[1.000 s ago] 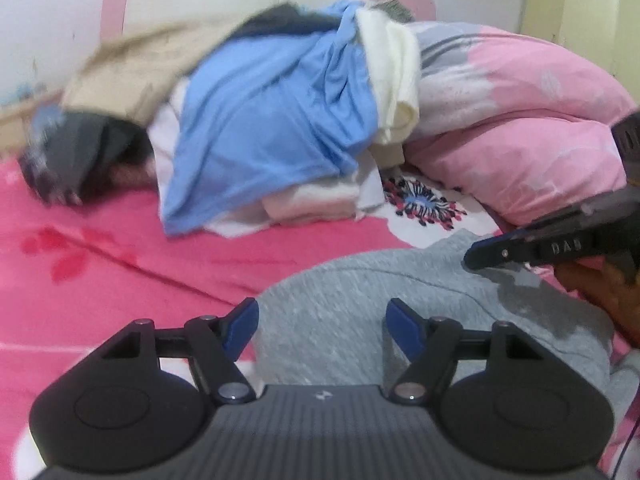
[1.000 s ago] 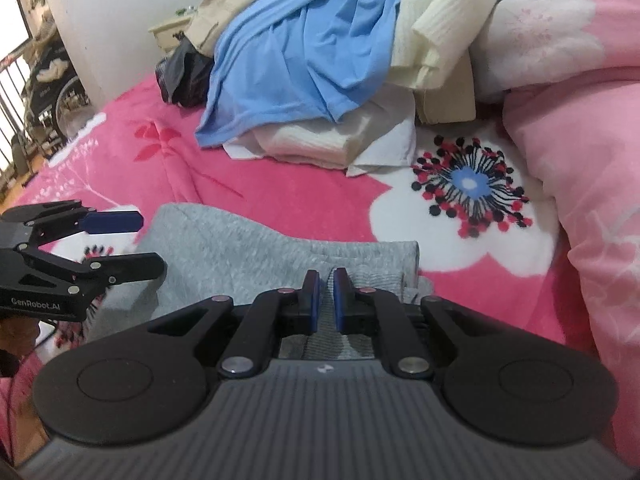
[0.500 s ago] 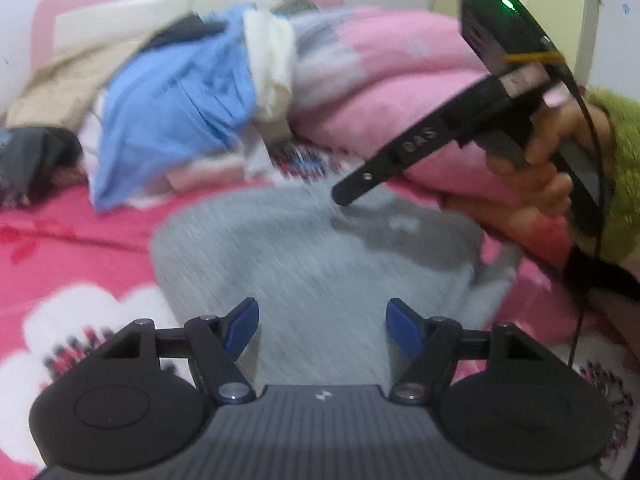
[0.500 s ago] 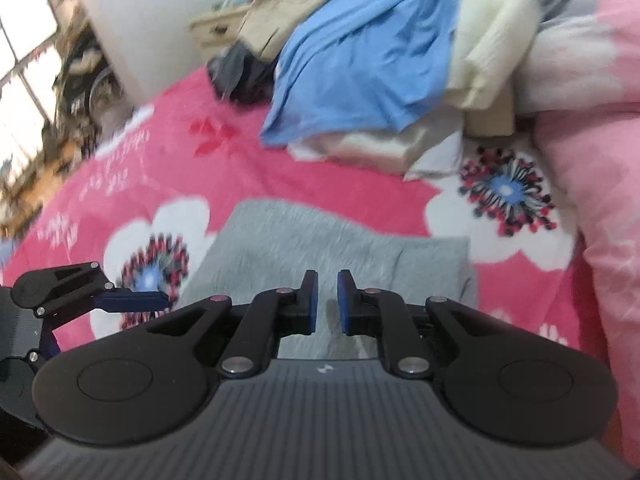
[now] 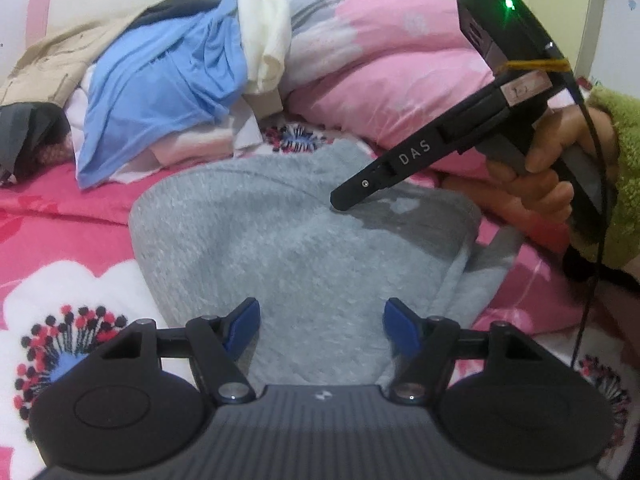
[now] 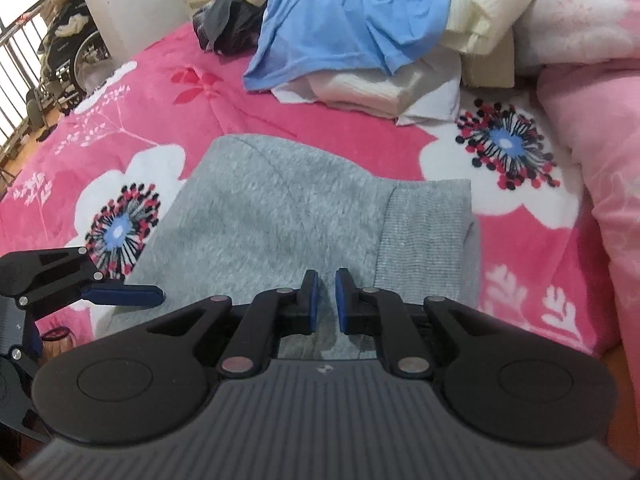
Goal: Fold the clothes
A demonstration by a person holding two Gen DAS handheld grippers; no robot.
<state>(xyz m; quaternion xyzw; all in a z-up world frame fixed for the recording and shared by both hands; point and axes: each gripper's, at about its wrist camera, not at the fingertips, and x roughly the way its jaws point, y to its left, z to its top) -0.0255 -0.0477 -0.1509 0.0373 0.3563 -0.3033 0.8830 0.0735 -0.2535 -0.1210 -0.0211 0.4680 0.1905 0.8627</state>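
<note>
Grey garment (image 5: 304, 248) near edge hidden behind left gripper (image 5: 320, 320).

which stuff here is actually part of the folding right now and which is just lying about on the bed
In the job:
- grey garment, spread flat on the bed
- left gripper, jaws apart over the garment
- right gripper, nearly shut, nothing seen between the pads

Lying about:
- blue garment on the heap
- cream knit
- dark clothing
- pink quilt
- flowered pink blanket

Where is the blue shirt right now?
In both views the blue shirt drapes over the clothes pile at the bed's far end, beyond the grey garment.
</note>
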